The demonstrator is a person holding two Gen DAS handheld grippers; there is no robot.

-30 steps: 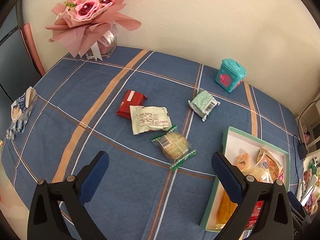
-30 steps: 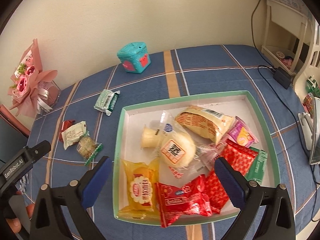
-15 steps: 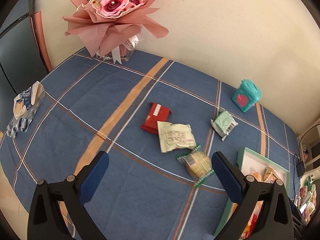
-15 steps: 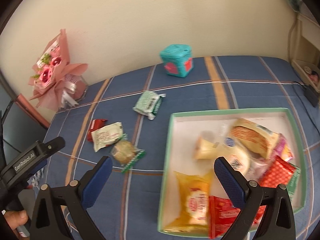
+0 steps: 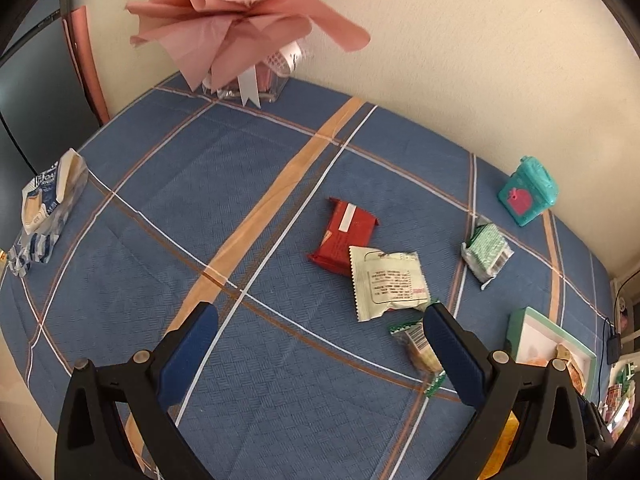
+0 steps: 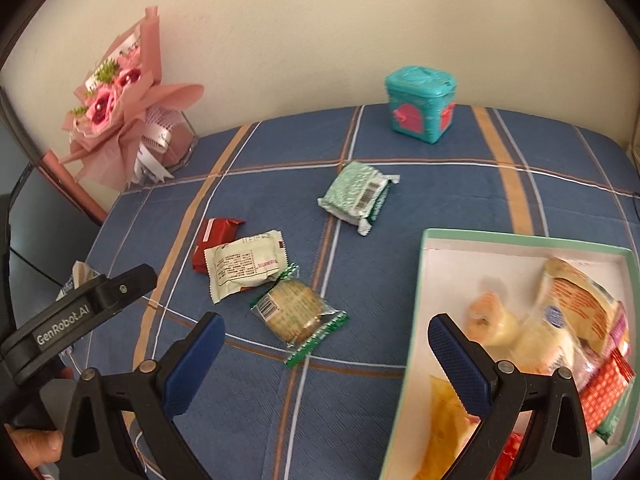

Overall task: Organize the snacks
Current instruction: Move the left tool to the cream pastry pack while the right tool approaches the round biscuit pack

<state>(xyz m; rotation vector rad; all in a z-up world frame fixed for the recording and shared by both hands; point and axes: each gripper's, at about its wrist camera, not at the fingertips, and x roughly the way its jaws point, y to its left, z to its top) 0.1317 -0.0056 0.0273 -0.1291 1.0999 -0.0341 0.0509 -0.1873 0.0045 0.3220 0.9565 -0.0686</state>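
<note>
Loose snacks lie on the blue plaid cloth: a red packet (image 5: 346,235) (image 6: 216,237), a white packet (image 5: 386,280) (image 6: 244,266) overlapping it, a clear cookie pack with green ends (image 6: 298,316) (image 5: 420,350) and a mint-green packet (image 6: 358,196) (image 5: 486,252). A green-rimmed white tray (image 6: 520,238) (image 5: 520,320) holds several snacks at the right. My right gripper (image 6: 326,330) hovers open just in front of the cookie pack. My left gripper (image 5: 320,320) is open over bare cloth left of the packets; its right finger hides part of the cookie pack.
A pink flower bouquet in a glass vase (image 5: 244,20) (image 6: 124,112) stands by the wall. A teal box (image 5: 528,190) (image 6: 420,106) sits at the back. A blue-and-white bag (image 5: 46,208) lies at the cloth's left edge. A hand (image 6: 32,446) holds the left gripper's body (image 6: 76,312).
Both grippers have swung left, away from the tray and toward the loose packets. The bouquet now looms larger in the left wrist view. Both stay open.
</note>
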